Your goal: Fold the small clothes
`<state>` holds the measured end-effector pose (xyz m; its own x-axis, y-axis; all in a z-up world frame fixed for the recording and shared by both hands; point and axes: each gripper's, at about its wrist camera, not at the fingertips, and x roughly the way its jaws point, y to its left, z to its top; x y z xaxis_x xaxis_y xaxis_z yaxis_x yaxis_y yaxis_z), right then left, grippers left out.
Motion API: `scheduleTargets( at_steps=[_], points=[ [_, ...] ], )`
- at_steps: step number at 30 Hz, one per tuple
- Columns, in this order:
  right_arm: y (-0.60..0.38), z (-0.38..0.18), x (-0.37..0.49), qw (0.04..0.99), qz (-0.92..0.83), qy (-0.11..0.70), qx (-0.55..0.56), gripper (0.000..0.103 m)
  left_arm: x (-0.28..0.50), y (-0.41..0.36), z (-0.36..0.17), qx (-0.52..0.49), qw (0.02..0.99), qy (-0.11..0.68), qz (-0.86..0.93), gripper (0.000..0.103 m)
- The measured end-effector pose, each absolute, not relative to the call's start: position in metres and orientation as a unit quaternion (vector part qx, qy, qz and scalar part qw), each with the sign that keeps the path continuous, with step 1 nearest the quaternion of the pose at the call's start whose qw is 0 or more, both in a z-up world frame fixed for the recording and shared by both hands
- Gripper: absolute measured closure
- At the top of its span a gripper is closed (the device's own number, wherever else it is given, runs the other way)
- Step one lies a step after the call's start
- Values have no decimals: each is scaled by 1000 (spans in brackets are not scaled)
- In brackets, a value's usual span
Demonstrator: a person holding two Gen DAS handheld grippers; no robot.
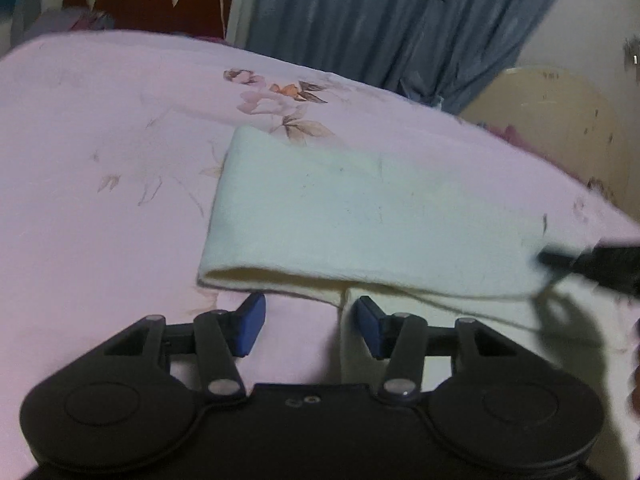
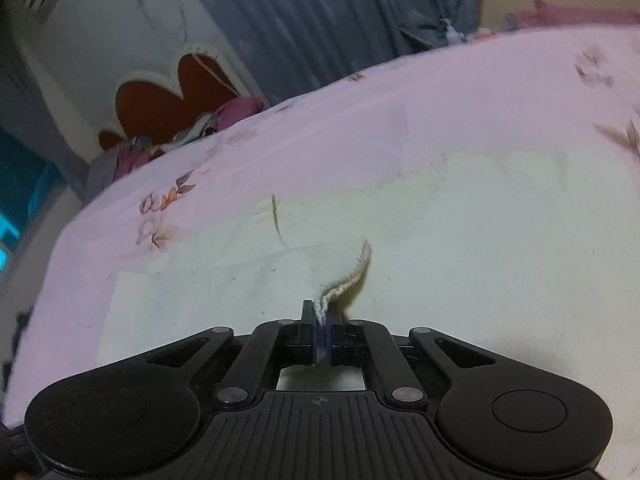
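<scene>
A cream-white knit cloth (image 1: 352, 216) lies on the pink floral bedsheet (image 1: 100, 140), partly folded over with its near edge lifted. My left gripper (image 1: 310, 326) is open and empty just in front of that edge, its blue pads (image 1: 252, 322) apart. My right gripper (image 2: 322, 320) is shut on a ribbed edge of the cloth (image 2: 348, 276) and holds it a little above the rest of the cloth (image 2: 440, 240). The right gripper shows blurred at the right edge of the left wrist view (image 1: 592, 264).
A blue-grey curtain (image 1: 380, 20) hangs behind the bed. A white headboard with red cut-outs (image 2: 168, 96) and bundled purple clothes (image 2: 224, 120) stand at the far end. A beige rounded panel (image 1: 560, 120) is beside the bed's right edge.
</scene>
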<state>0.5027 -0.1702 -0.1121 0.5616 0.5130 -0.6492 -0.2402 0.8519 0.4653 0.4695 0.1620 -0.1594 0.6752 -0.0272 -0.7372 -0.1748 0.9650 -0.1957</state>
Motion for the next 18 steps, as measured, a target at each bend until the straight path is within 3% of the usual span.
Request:
scheduleTargets(
  at_steps=[6, 10, 12, 14, 18],
  points=[
    [-225, -59, 469, 925, 159, 311, 152, 100, 466, 157, -159, -90, 911, 402, 36, 55],
    [-264, -68, 455, 922, 136, 336, 137, 100, 465, 157, -156, -88, 913, 398, 13, 71],
    [-270, -72, 448, 922, 131, 339, 133, 100, 466, 157, -156, -87, 914, 397, 7, 73],
    [-273, -76, 444, 920, 125, 344, 138, 100, 466, 157, -154, -93, 915, 393, -2, 82],
    [-273, -73, 437, 920, 128, 337, 154, 100, 469, 153, -155, -91, 916, 391, -5, 82]
  ],
)
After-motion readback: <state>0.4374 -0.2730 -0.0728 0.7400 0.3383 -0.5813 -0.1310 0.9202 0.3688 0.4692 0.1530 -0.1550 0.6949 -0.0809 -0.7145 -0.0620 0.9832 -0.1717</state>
